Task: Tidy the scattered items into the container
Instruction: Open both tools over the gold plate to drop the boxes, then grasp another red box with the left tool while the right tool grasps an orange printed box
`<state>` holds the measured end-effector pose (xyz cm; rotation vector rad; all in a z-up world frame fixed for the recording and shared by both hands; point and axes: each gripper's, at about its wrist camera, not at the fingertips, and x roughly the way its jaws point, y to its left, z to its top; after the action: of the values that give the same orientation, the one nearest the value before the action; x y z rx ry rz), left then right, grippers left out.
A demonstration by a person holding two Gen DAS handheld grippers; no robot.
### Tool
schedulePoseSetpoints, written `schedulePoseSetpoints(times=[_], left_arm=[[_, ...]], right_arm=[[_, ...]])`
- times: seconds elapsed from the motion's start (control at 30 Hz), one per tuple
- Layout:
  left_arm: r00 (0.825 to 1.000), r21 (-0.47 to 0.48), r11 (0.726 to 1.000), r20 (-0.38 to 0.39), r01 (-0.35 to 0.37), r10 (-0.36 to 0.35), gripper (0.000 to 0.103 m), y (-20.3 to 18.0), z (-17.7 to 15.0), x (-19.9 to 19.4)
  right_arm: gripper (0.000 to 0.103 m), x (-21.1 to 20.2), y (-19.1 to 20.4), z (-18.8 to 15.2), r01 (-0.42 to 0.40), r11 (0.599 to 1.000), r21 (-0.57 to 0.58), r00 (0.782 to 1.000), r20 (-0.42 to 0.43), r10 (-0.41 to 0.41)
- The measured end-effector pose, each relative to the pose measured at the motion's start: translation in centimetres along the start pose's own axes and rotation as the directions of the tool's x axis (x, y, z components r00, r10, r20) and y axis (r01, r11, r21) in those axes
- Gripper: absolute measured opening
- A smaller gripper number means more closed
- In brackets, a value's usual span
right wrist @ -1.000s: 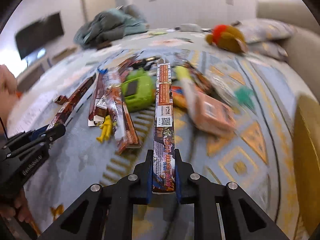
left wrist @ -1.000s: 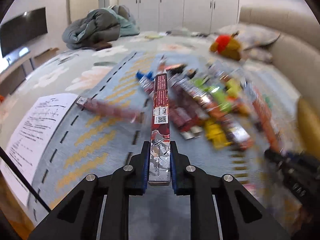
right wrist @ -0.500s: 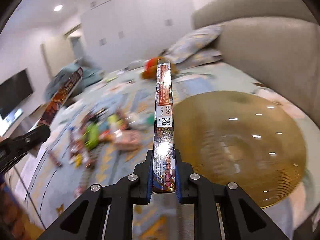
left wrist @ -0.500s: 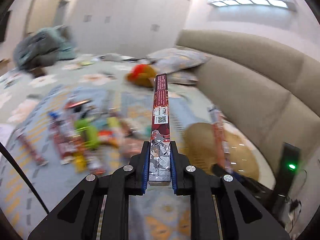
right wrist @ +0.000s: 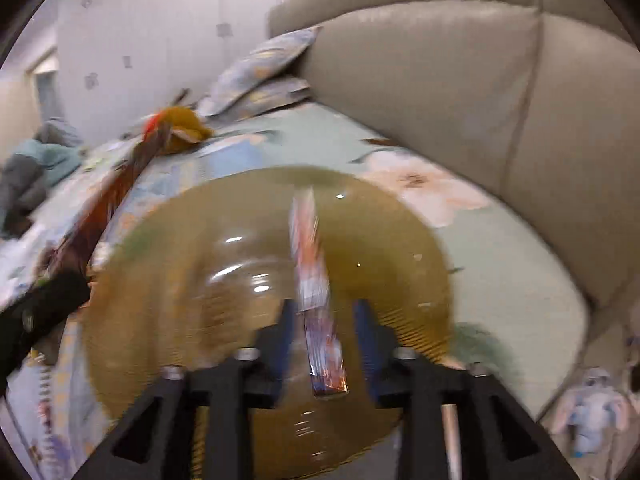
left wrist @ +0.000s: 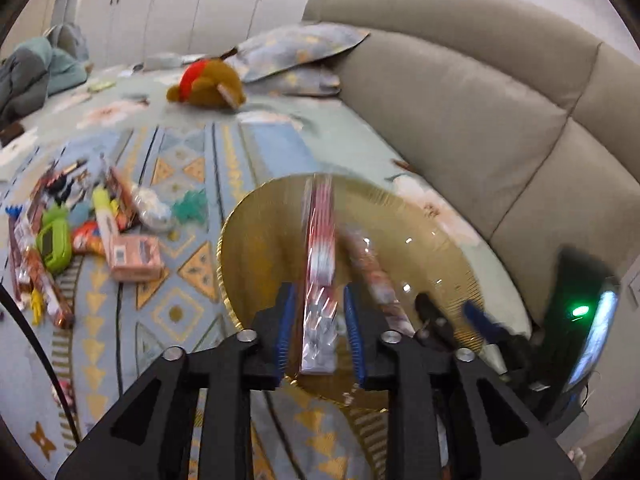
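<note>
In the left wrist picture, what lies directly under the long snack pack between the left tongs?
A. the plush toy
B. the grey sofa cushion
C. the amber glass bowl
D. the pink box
C: the snack pack hangs between the opening left tongs, their pads clear of it, over the bowl; the pink box and plush toy sit away to the left.

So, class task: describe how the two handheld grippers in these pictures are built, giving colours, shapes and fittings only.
The left gripper has two matte black fingers with triangular cut-outs, round silver bolts at the joints and ribbed blue pads on the inner faces. A thin black cable runs past its left side. The right gripper is the same design: black angular fingers, silver bolts, blue pads, though blurred.
</note>
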<state>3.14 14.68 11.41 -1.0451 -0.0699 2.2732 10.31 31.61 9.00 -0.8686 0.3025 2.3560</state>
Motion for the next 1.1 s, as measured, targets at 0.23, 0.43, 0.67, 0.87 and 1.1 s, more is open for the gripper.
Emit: schedulePoseSetpoints(times=[0.23, 0.43, 0.67, 0.87, 1.1], left_arm=[[0.999, -0.14, 0.99, 0.026, -0.035, 0.039, 0.027, 4.1, 0.2, -1.9], [0.969, -0.205, 0.962, 0.128, -0.181, 0.21, 0.027, 10.9, -1.0, -5.5], [0.895, -0.414, 0.849, 0.151, -0.328, 0.42, 0.027, 21.8, -3.4, -9.4], [0.871, -0.58, 0.702, -0.025, -0.413, 0.491, 0.027, 29.7, -5.7, -8.2], [0.868, -0.684, 0.62, -0.039, -0.384, 0.495, 0.03, 33.2, -7.9, -6.7]], right_arm=[[0.064, -2.2, 0.1, 0.2, -0.051, 0.996, 0.07, 0.997, 0.064, 0.047], [0.068, -5.5, 3.7, 0.6, -0.214, 0.976, 0.04, 0.967, 0.147, 0.206], [0.07, -6.1, 12.1, -1.4, -0.57, 0.817, -0.089, 0.82, 0.011, 0.573], [0.071, -1.2, 24.3, -6.7, -0.621, 0.74, -0.257, 0.782, -0.263, 0.565], [0.071, 1.5, 30.8, -8.4, -0.632, 0.671, -0.387, 0.775, -0.34, 0.533]])
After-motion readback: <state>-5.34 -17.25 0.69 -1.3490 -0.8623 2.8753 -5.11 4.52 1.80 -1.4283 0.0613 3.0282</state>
